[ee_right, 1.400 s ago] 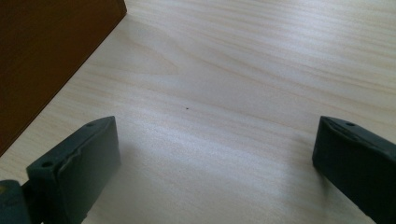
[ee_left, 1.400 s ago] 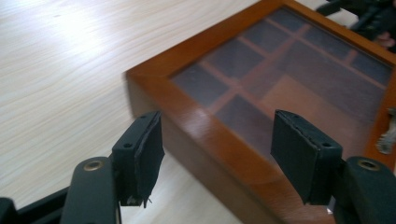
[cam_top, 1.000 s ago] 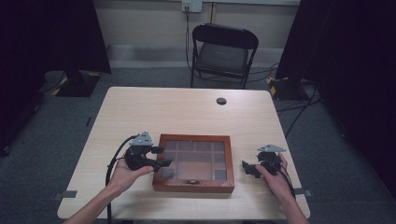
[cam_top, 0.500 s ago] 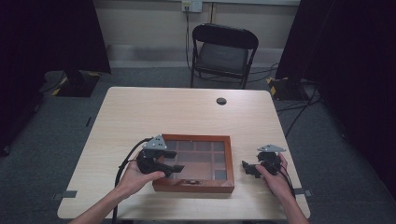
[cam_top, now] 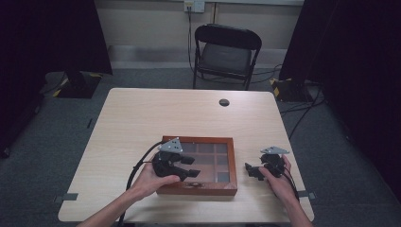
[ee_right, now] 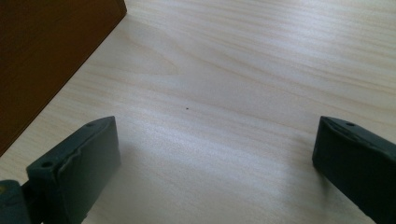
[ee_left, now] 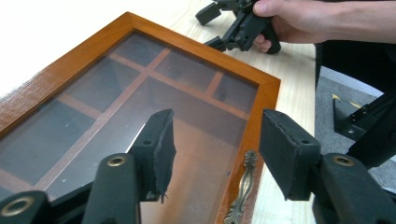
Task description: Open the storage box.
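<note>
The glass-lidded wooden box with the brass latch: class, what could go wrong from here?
1. The left gripper hangs over the glass-lidded wooden box, its jaws just closing with nothing between them; a pad could press or scratch the glass pane.
2. Aimed badly, it may miss the small brass latch on the front edge.
3. The right gripper stands open beside the box without touching it, so the box might slide on the light wooden table.

Your left tongs (cam_top: 187, 166) cover near-left part of box lid (cam_top: 208, 153) in high view. Brass handle (ee_left: 240, 189) runs off bottom edge of left gripper view. Compartment contents too dim under glass to tell. Box side (ee_right: 42, 56) cropped in right gripper view.
</note>
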`<state>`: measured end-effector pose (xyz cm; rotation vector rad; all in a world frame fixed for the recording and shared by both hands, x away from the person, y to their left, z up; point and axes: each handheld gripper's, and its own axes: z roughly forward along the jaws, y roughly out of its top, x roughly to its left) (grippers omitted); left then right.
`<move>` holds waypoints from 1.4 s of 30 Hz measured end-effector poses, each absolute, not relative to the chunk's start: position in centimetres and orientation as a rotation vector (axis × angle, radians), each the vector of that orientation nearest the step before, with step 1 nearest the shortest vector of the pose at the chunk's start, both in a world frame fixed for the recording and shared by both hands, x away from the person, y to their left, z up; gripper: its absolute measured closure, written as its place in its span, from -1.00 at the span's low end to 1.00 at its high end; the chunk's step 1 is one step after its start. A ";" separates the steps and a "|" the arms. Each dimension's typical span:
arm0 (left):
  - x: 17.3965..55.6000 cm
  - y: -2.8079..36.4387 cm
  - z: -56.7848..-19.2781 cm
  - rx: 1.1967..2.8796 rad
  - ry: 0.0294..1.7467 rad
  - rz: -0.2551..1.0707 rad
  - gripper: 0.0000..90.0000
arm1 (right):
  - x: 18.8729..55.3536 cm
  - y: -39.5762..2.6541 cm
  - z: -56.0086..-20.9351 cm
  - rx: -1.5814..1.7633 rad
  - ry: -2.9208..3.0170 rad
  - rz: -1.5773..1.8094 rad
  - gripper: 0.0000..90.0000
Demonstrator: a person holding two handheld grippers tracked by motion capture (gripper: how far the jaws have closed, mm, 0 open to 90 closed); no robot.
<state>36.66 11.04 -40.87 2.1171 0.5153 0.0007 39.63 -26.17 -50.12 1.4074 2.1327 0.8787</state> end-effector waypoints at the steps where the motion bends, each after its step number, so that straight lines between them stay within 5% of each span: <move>1: 36.6 11.0 -40.9 2.120 0.501 -0.007 0.06 | 39.6 -26.2 -50.1 1.407 2.133 0.880 -1.00; 17: 35.5 10.8 -42.9 2.199 0.476 -0.098 0.39 | 39.6 -26.2 -50.1 1.407 2.133 0.878 -1.00; 22: 35.2 10.6 -42.9 2.189 0.454 -0.120 0.64 | 39.6 -26.2 -50.1 1.407 2.133 0.879 -1.00; 42: 34.9 10.1 -43.8 2.225 0.402 -0.063 0.78 | 39.6 -26.2 -50.1 1.407 2.133 0.878 -1.00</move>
